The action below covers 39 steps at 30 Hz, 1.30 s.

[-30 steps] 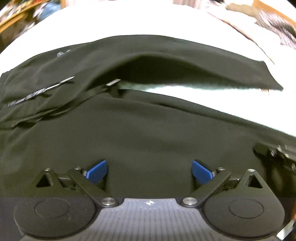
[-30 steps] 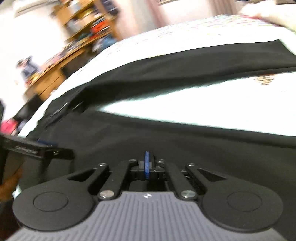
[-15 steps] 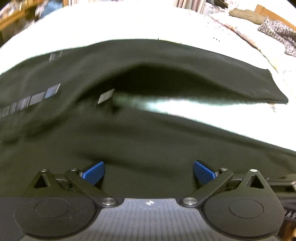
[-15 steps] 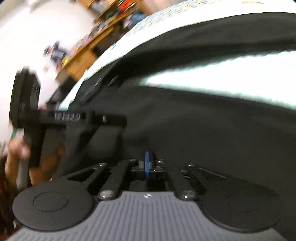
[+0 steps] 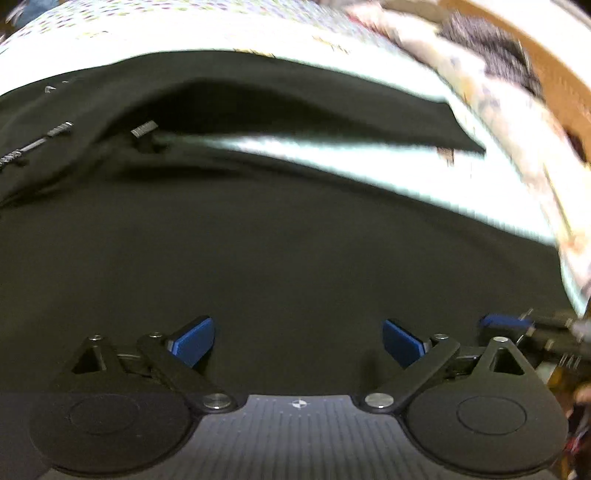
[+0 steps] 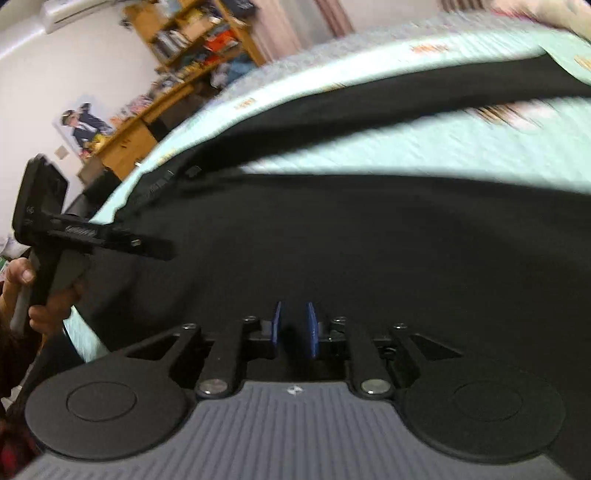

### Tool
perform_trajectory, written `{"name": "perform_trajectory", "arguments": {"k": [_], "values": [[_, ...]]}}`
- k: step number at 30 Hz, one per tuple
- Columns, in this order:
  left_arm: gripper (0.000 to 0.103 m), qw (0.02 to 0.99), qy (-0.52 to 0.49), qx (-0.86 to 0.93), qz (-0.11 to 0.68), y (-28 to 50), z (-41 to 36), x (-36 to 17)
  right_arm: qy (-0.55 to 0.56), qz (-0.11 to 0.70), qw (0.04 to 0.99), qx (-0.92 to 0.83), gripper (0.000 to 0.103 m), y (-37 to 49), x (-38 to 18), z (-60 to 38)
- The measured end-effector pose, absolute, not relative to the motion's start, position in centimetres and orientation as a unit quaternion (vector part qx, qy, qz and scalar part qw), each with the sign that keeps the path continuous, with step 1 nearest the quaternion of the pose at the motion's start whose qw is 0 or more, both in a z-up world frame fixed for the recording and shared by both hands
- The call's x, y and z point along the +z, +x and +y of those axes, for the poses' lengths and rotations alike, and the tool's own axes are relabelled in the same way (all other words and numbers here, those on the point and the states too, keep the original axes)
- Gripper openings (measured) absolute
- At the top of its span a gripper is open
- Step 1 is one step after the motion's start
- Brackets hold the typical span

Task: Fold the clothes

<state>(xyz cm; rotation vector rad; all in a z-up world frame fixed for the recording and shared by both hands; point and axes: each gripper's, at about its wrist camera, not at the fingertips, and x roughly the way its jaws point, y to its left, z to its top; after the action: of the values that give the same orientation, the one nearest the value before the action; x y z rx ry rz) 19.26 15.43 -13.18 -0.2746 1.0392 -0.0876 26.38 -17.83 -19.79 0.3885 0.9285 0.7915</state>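
A pair of black trousers (image 5: 280, 251) lies spread on a bed (image 5: 155, 40) with a pale patterned cover, filling most of both views. The two legs part in a narrow V, and a bright strip of bedcover shows between them. In the left wrist view a metal zip (image 5: 35, 142) runs along the fabric at the far left, with a small grey tab (image 5: 144, 128) near the crotch; what the tab is cannot be made out. The far leg ends at a hem toward the right, smeared by motion blur. The near edge of the trousers is hidden under the claw bodies in both views.

The left claw (image 5: 297, 341) stands wide open just above the near leg, its blue pads (image 5: 194, 339) well apart with nothing between them; whether they touch the cloth cannot be told. The right claw (image 6: 294, 326) has its pads a narrow gap apart, and no fabric shows between them. It also appears at the right edge of the left wrist view, cut off by the frame.

In the right wrist view the person's left hand (image 6: 40, 295) grips the other tool's handle at the left edge. Beyond the bed stand wooden shelves (image 6: 192, 33) crowded with blurred things, and a poster (image 6: 83, 123) hangs on the white wall. In the left wrist view a blurred heap of cloth (image 5: 484, 44) lies at the far right.
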Motion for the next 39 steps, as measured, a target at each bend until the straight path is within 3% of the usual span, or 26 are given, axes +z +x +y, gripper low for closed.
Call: {"name": "perform_trajectory", "arguments": {"k": [2,5,10,12,17,21,22,25,28,30,32,34,39], "values": [[0.102,0.86,-0.112,-0.019,0.498,20.7,14.4,-13.9,0.192,0.443,0.795,0.368,0.0,25.8,-20.3,-20.1],[0.102,0.864,-0.09,0.022,0.494,24.2,13.3,-14.0,0.207,0.457,0.784,0.365,0.0,25.0,-21.0,-23.4],[0.101,0.862,-0.097,0.071,0.493,29.3,13.3,-13.7,0.211,0.393,0.852,0.275,0.0,30.1,-19.7,-23.7],[0.096,0.86,-0.129,0.062,0.489,28.6,14.0,-12.7,0.217,0.367,0.871,0.245,0.007,29.9,-18.7,-24.0],[0.098,0.845,-0.181,-0.035,0.503,22.3,15.2,-12.3,0.185,0.362,0.864,0.297,0.025,23.1,-17.6,-27.3],[0.102,0.851,-0.133,-0.017,0.507,22.9,13.3,-13.0,0.162,0.399,0.859,0.276,0.03,19.7,-19.2,-31.7],[0.102,0.854,-0.117,-0.008,0.507,23.4,12.7,-13.2,0.171,0.399,0.861,0.266,0.028,19.9,-19.7,-33.0],[0.102,0.861,-0.071,0.018,0.504,24.7,10.9,-13.7,0.23,0.383,0.868,0.217,0.0,23.3,-21.6,-36.5],[0.1,0.86,-0.081,0.035,0.503,25.5,11.1,-13.4,0.28,0.328,0.893,0.125,0.0,25.6,-21.8,-39.7],[0.096,0.855,-0.129,0.029,0.502,23.8,13.0,-12.3,0.276,0.281,0.919,0.033,0.008,24.9,-20.5,-41.2],[0.096,0.848,-0.176,0.023,0.499,21.9,15.0,-11.3,0.31,0.246,0.918,0.0,0.031,23.1,-19.8,-43.2],[0.097,0.845,-0.21,0.019,0.491,18.3,17.0,-10.3,0.363,0.216,0.906,0.004,0.041,20.1,-19.5,-45.3],[0.098,0.843,-0.207,0.033,0.496,13.6,19.0,-10.7,0.395,0.214,0.888,0.097,0.043,13.1,-20.3,-46.9]]}}
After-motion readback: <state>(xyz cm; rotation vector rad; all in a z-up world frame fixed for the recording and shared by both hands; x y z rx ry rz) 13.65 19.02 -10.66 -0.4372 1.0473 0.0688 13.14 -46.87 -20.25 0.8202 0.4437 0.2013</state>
